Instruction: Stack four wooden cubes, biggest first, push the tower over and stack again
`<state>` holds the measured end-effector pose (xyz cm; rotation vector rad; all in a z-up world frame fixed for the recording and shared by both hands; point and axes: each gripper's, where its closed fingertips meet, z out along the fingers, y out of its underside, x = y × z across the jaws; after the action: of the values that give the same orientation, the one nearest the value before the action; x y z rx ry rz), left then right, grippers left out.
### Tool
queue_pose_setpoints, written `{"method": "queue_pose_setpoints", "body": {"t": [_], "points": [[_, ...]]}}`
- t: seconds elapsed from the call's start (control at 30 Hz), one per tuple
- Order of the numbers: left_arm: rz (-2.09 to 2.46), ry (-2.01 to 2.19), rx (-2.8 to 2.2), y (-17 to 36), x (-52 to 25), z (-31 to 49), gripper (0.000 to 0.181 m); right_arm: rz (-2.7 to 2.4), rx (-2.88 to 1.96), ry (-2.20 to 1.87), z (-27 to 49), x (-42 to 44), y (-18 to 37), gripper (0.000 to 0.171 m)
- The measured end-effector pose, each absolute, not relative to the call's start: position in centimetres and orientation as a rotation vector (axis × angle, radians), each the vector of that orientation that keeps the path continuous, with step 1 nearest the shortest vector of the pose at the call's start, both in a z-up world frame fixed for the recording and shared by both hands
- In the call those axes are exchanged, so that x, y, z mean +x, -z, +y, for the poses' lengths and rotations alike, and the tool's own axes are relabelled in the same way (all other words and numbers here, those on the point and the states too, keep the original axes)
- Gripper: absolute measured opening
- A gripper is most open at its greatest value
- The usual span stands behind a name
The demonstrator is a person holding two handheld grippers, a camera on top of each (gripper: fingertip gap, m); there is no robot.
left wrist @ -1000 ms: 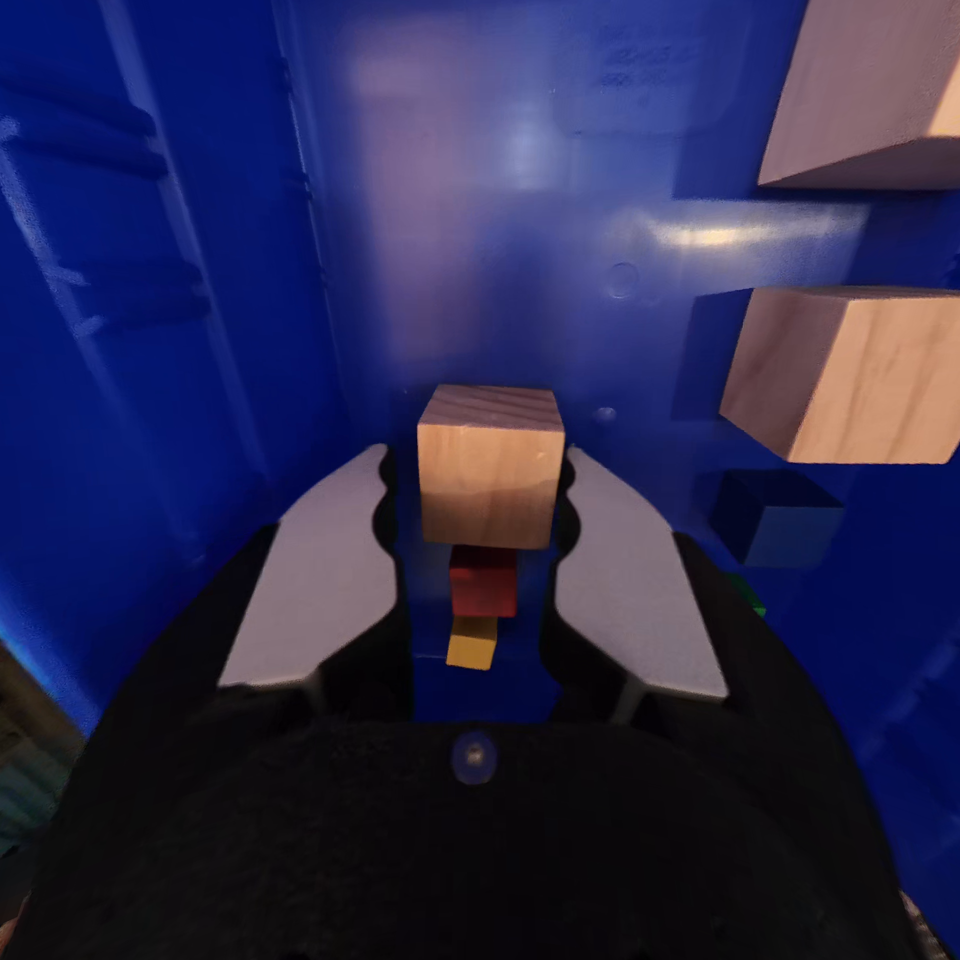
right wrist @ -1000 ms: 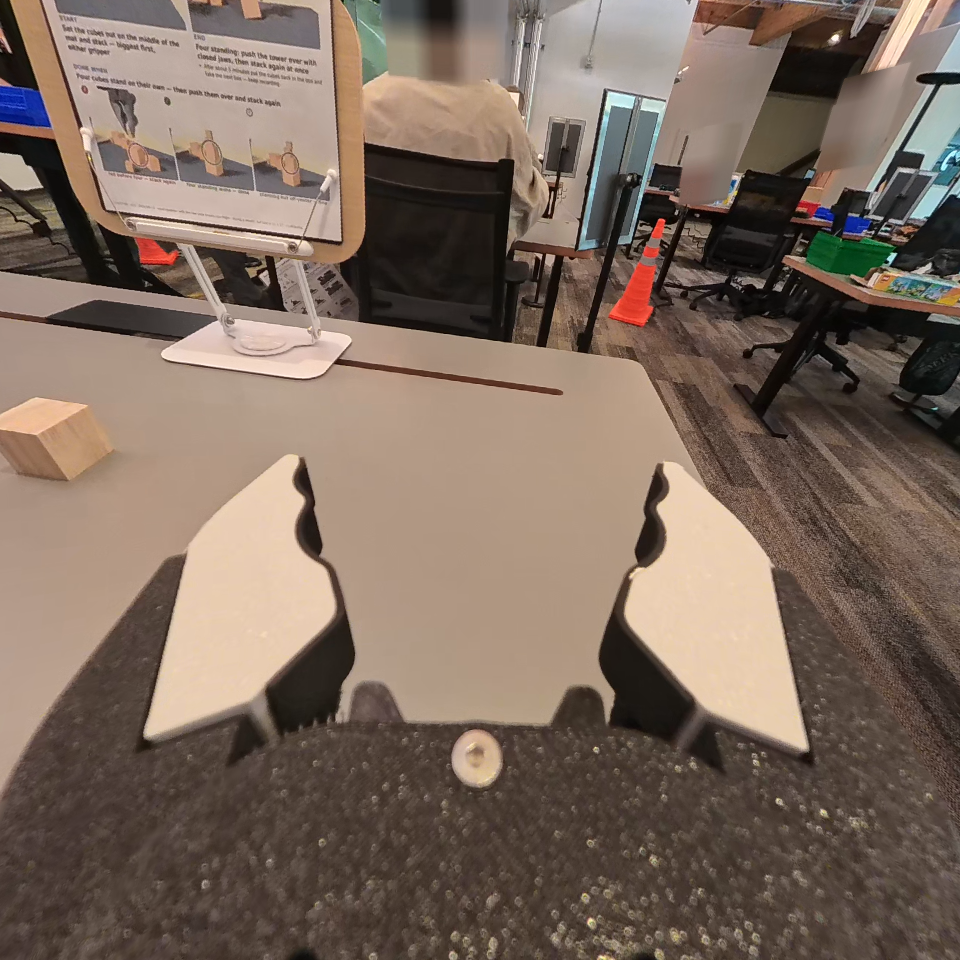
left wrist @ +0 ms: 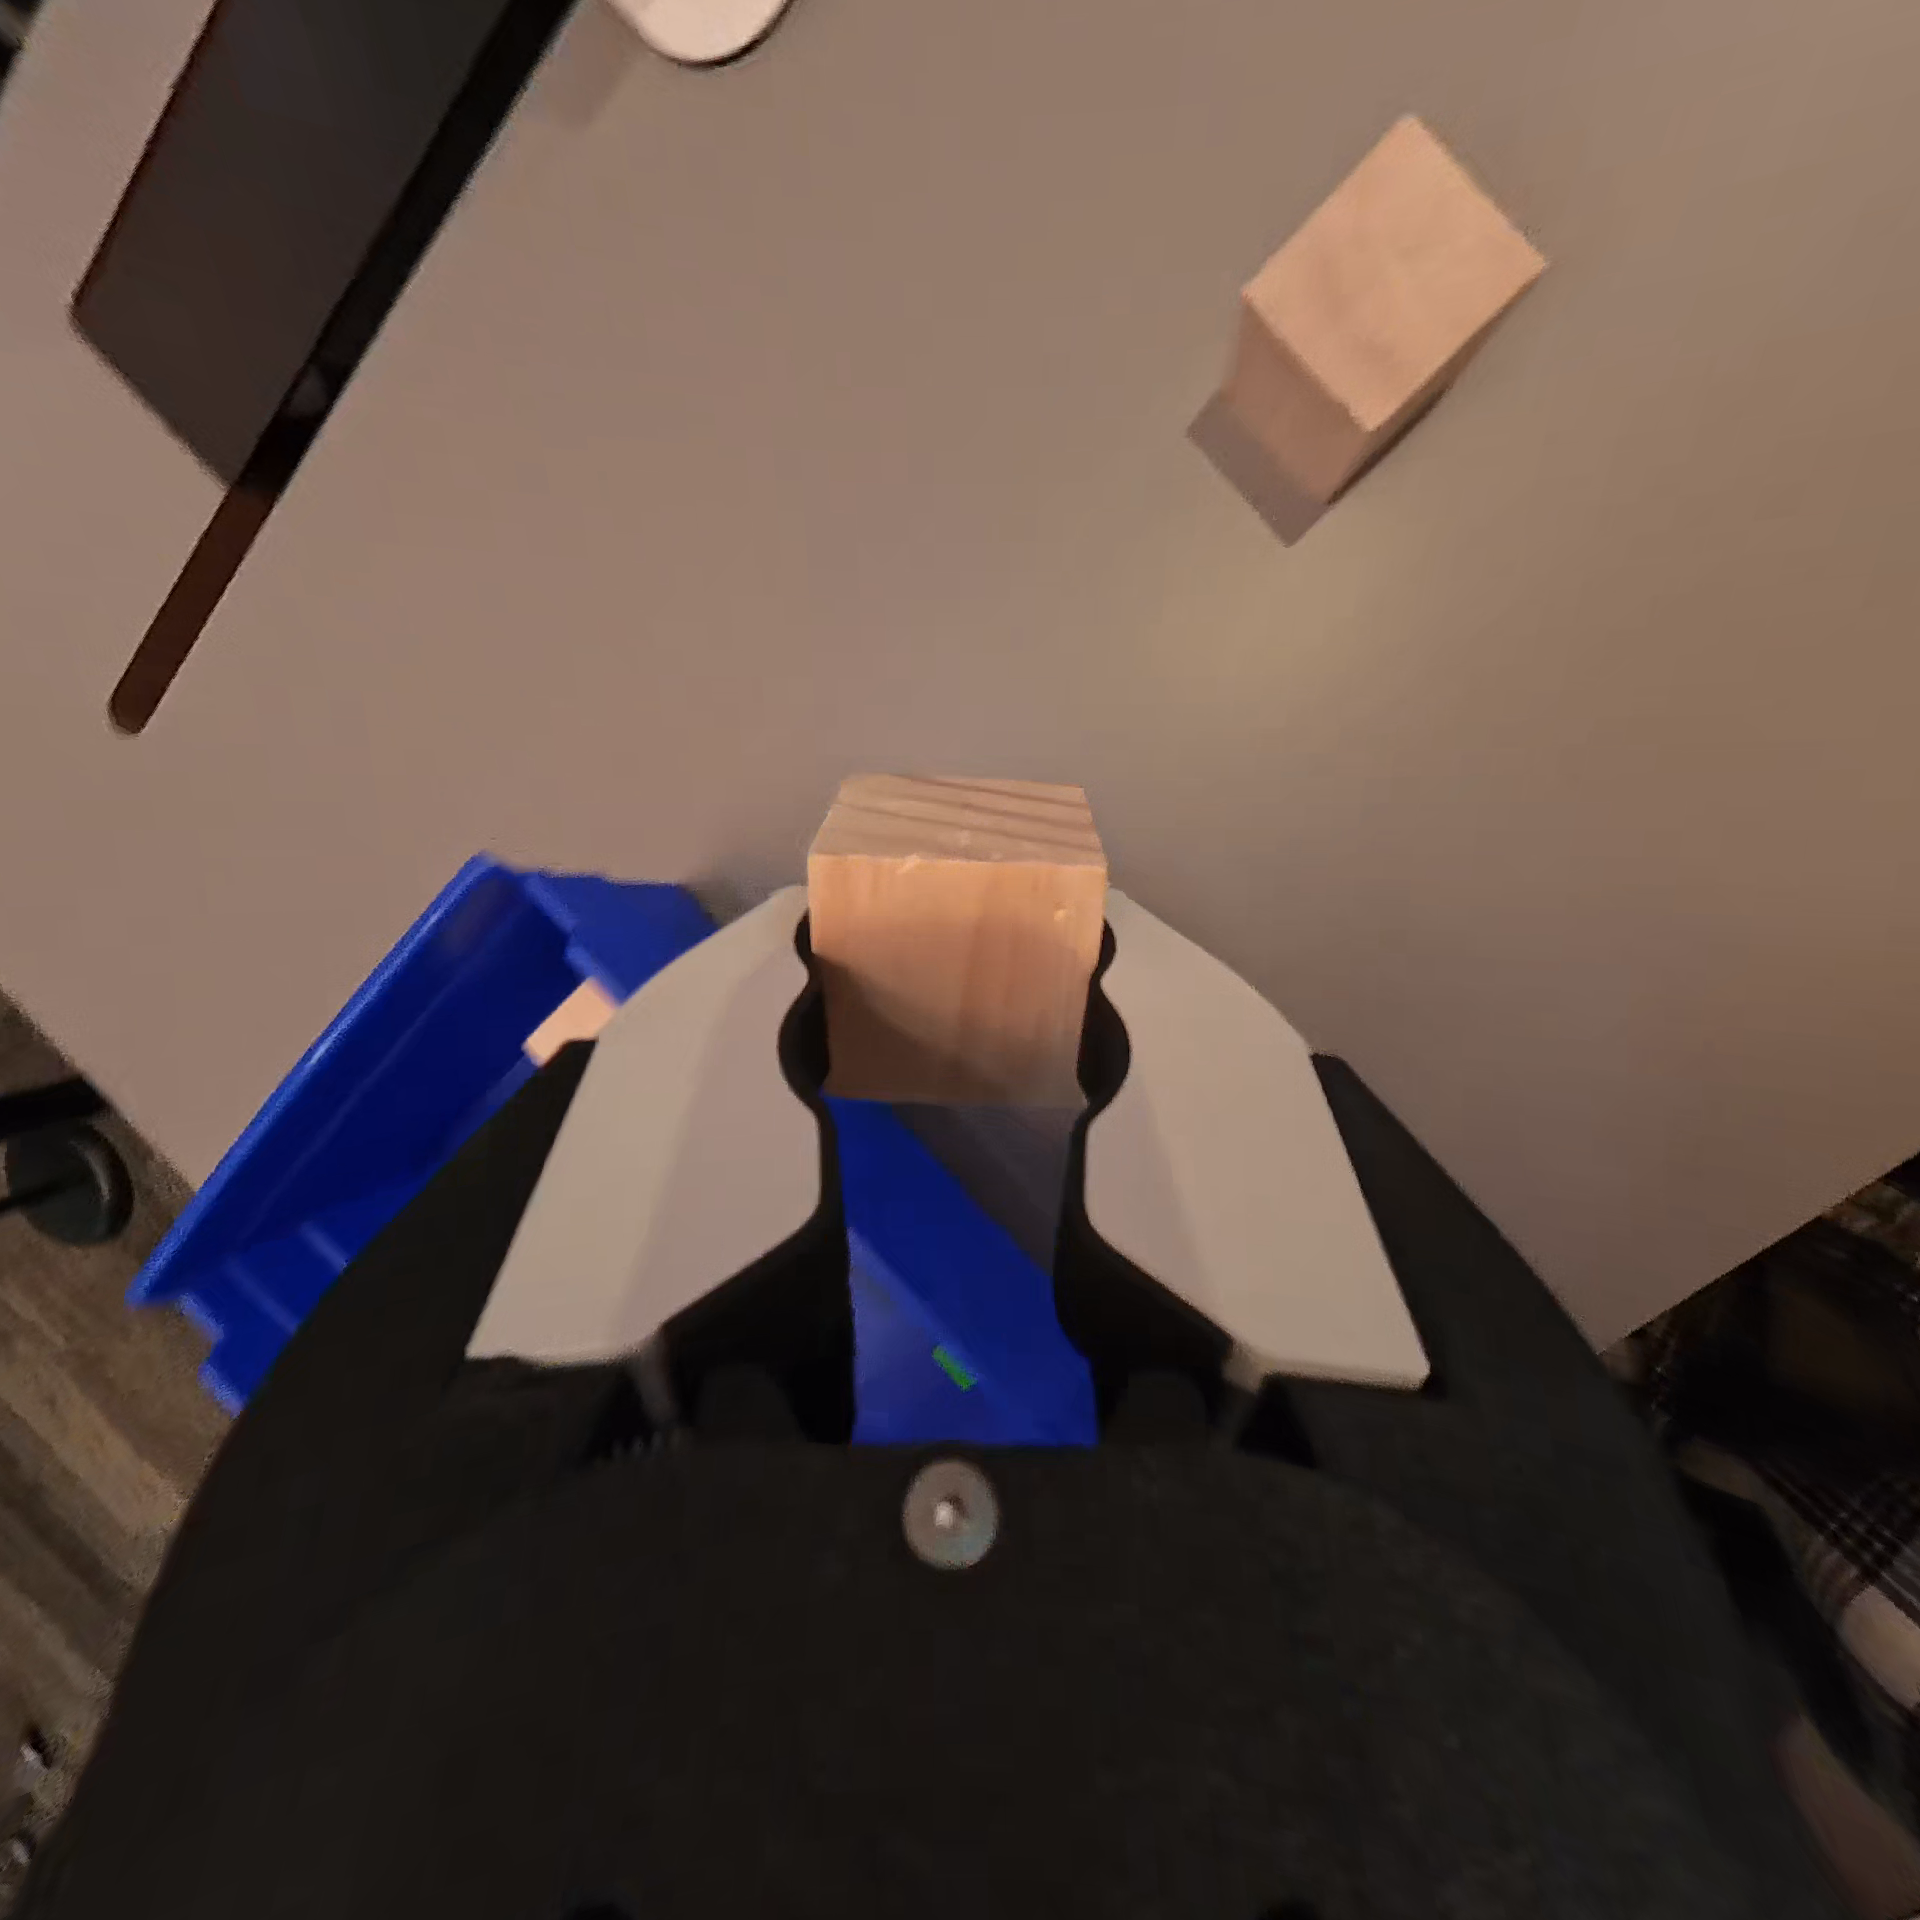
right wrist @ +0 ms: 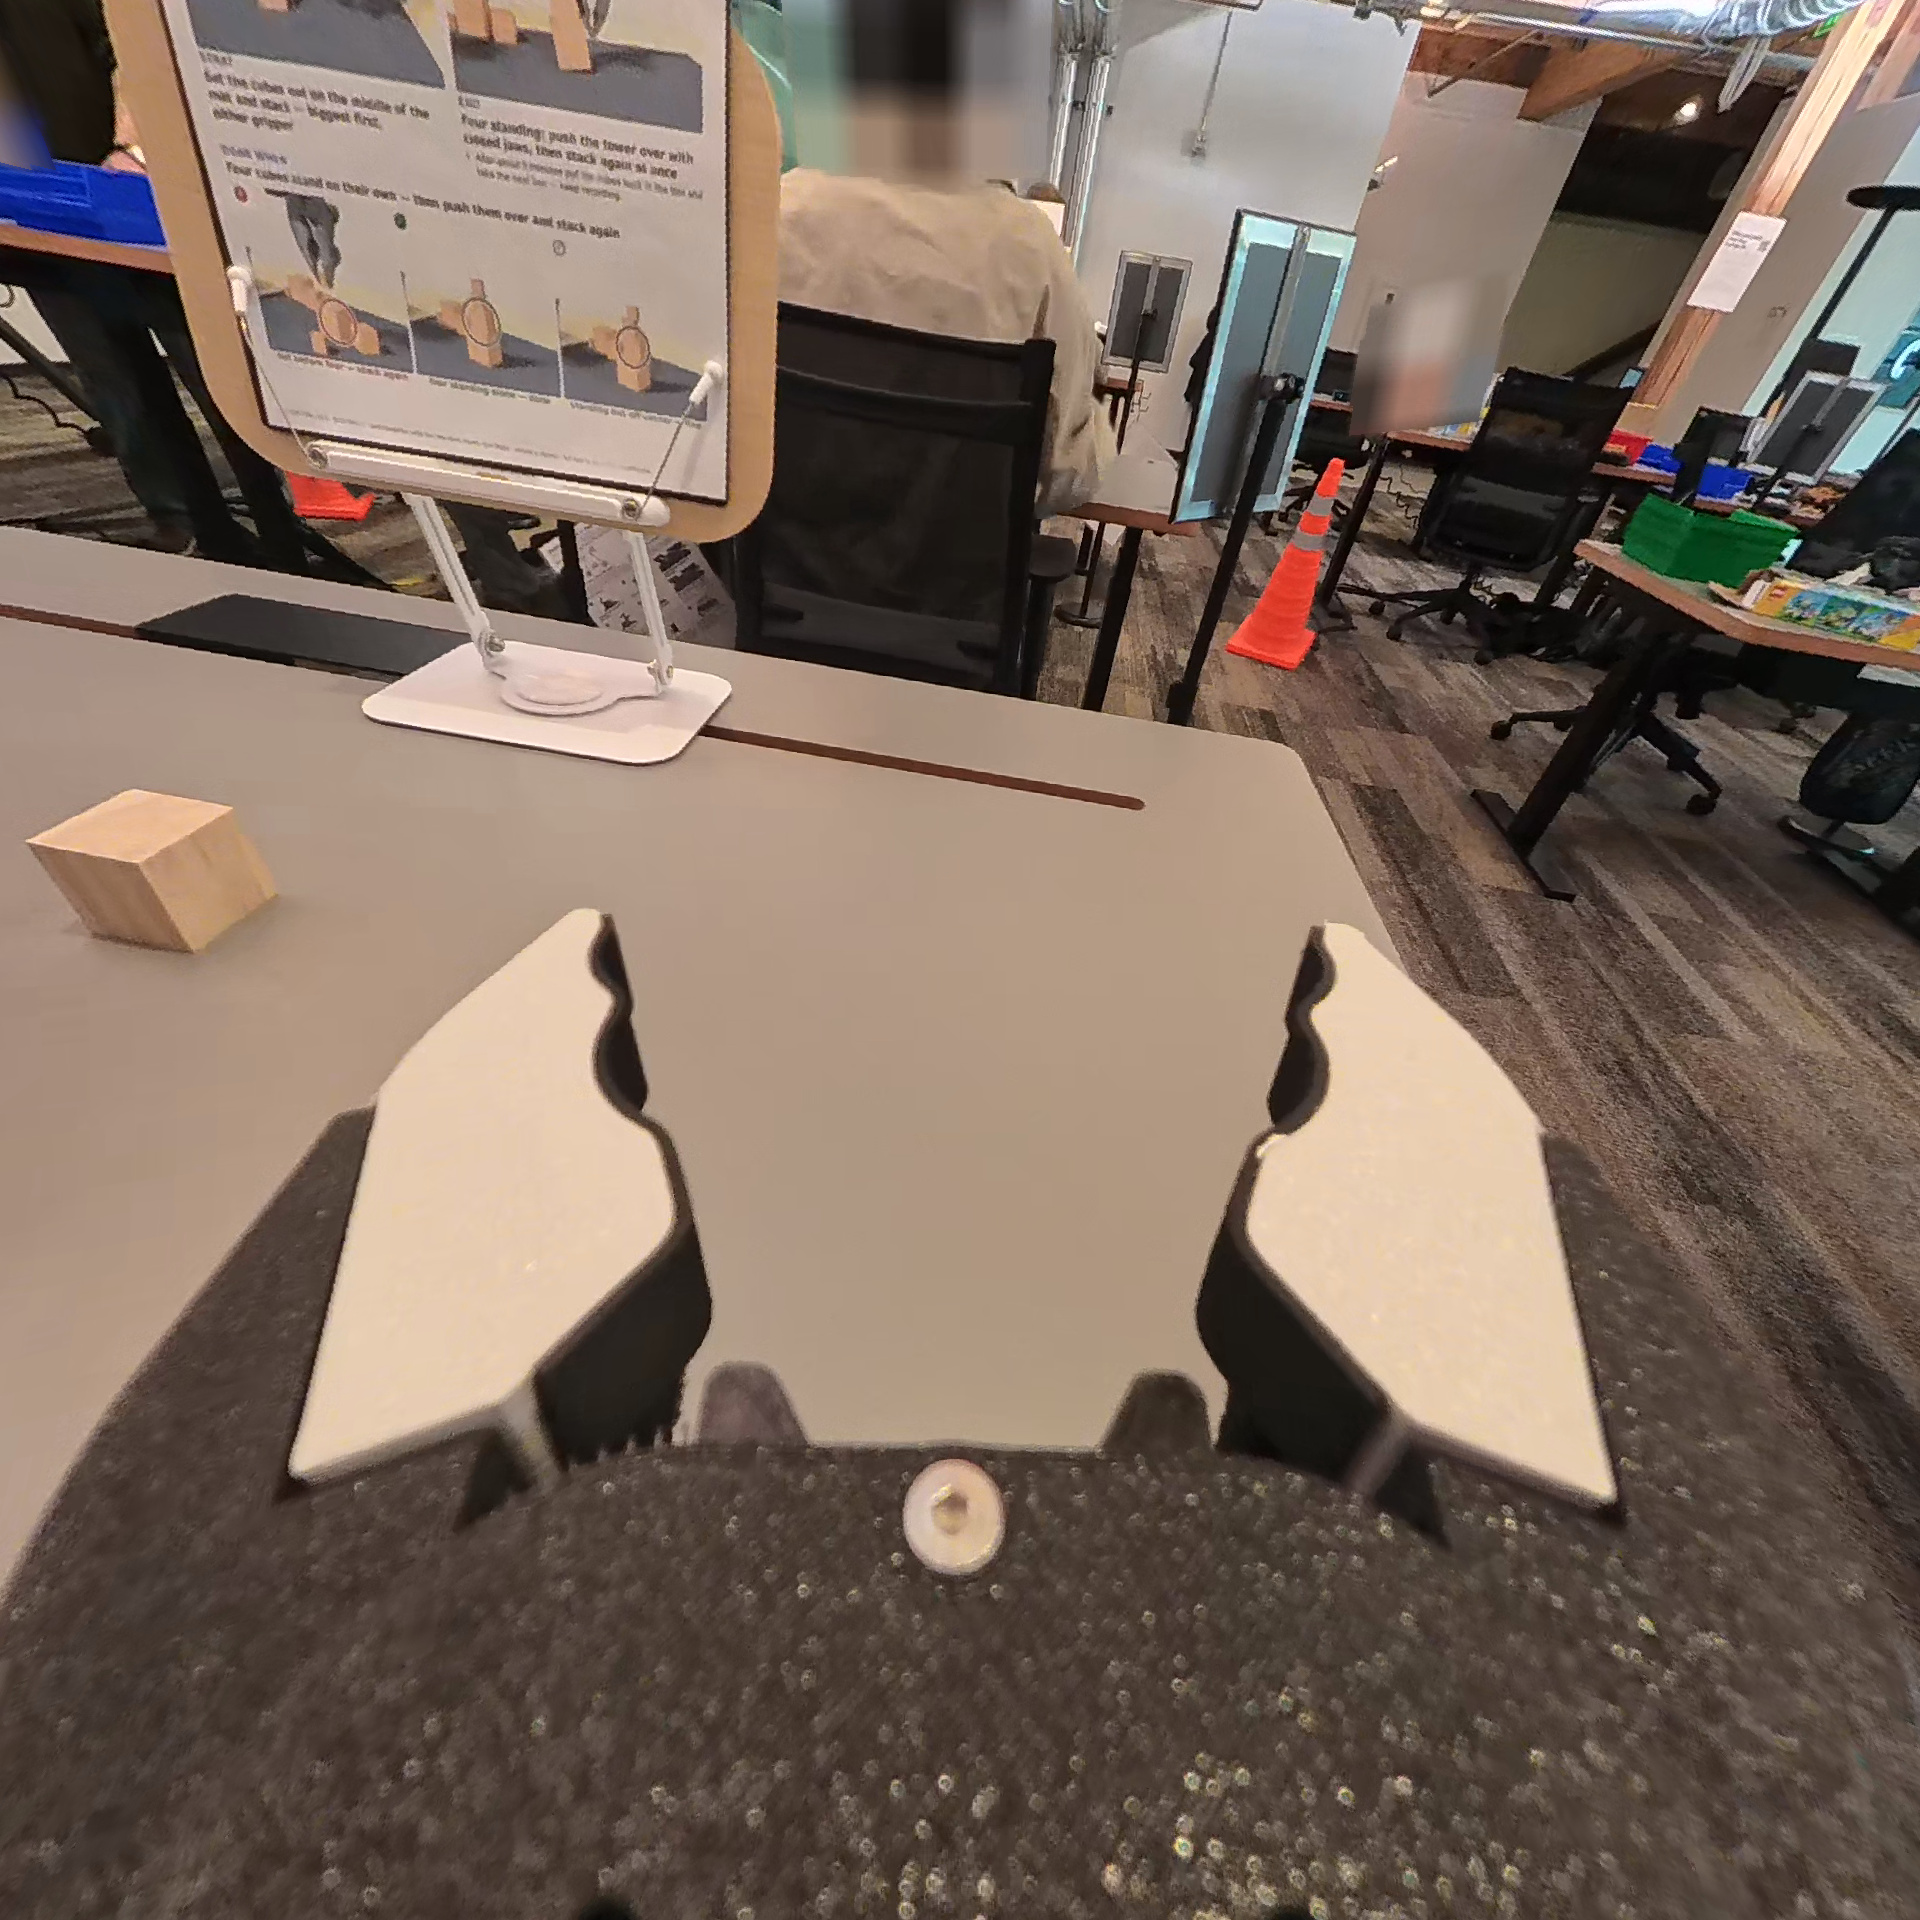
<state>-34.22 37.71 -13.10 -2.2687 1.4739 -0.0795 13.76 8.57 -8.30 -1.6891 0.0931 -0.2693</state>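
My left gripper point(left wrist: 951, 961) is shut on a small wooden cube point(left wrist: 951, 935) and holds it in the air above the grey table point(left wrist: 831, 520), just past the blue bin point(left wrist: 395, 1091). A bigger wooden cube point(left wrist: 1371, 322) stands alone on the table, ahead and to the right. It also shows in the right wrist view point(right wrist: 156, 868), far left of my right gripper point(right wrist: 956, 997). My right gripper is open and empty, low over the table. The corner of another wooden cube point(left wrist: 566, 1029) shows inside the bin, behind my left finger.
An instruction sheet on a white stand point(right wrist: 540, 707) is at the table's back, next to a black pad point(right wrist: 291, 634). The table's right edge point(right wrist: 1351, 831) drops to carpet. A person sits in a black chair point(right wrist: 904, 499) beyond the table. An orange cone point(right wrist: 1288, 582) stands on the floor. My right fingertips sit around 55 cm from my left ones.
My left gripper has lifted the small cube out of the blue bin and carried it over the table. My right gripper has stayed open and nearly still.
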Motion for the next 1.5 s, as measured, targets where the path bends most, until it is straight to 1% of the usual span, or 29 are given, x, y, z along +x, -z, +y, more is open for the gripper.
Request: {"method": "queue_pose_setpoints", "body": {"t": [0.2,0.4,0.67,0.8,0.83,0.87,1.0,1.13,1.2,1.27,1.37,1.43,1.5], "points": [[1.676,0.122,-2.275,19.2,-29.6,36.3,0.046,0.101,-1.687,0.278,8.0,14.1,8.1,0.118],[1.777,0.096,-2.347,24.6,-28.7,37.3,0.046,0.105,-1.692,0.279,7.8,14.4,8.3,0.118],[1.787,0.114,-2.446,27.6,-29.5,38.0,0.046,0.116,-1.702,0.286,7.6,14.8,8.6,0.118],[1.779,0.121,-2.436,28.2,-29.3,38.3,0.046,0.110,-1.708,0.281,7.9,14.6,8.8,0.119],[1.781,0.110,-2.432,28.2,-29.3,38.3,0.047,0.107,-1.708,0.282,7.9,14.5,8.7,0.119],[1.778,0.098,-2.425,28.2,-29.2,38.5,0.052,0.105,-1.707,0.282,7.9,14.4,8.7,0.119],[1.723,0.093,-2.389,27.1,-28.8,38.8,0.071,0.105,-1.695,0.284,7.8,14.3,8.4,0.120],[1.630,0.121,-2.312,23.2,-28.8,38.3,0.088,0.099,-1.699,0.278,8.1,14.2,8.5,0.120],[1.569,0.125,-2.262,20.2,-29.8,38.2,0.089,0.090,-1.701,0.275,8.3,14.0,8.5,0.120],[1.501,0.116,-2.227,16.9,-31.7,38.0,0.086,0.083,-1.699,0.272,8.6,13.8,8.4,0.120],[1.362,0.048,-2.240,13.0,-37.2,38.3,0.082,0.081,-1.698,0.263,8.8,13.6,8.6,0.120],[1.253,0.000,-2.290,11.6,-41.8,38.6,0.080,0.084,-1.701,0.253,9.0,13.6,8.9,0.120],[1.127,-0.055,-2.361,11.4,-46.7,39.0,0.078,0.086,-1.703,0.246,9.1,13.7,9.2,0.120]]}}
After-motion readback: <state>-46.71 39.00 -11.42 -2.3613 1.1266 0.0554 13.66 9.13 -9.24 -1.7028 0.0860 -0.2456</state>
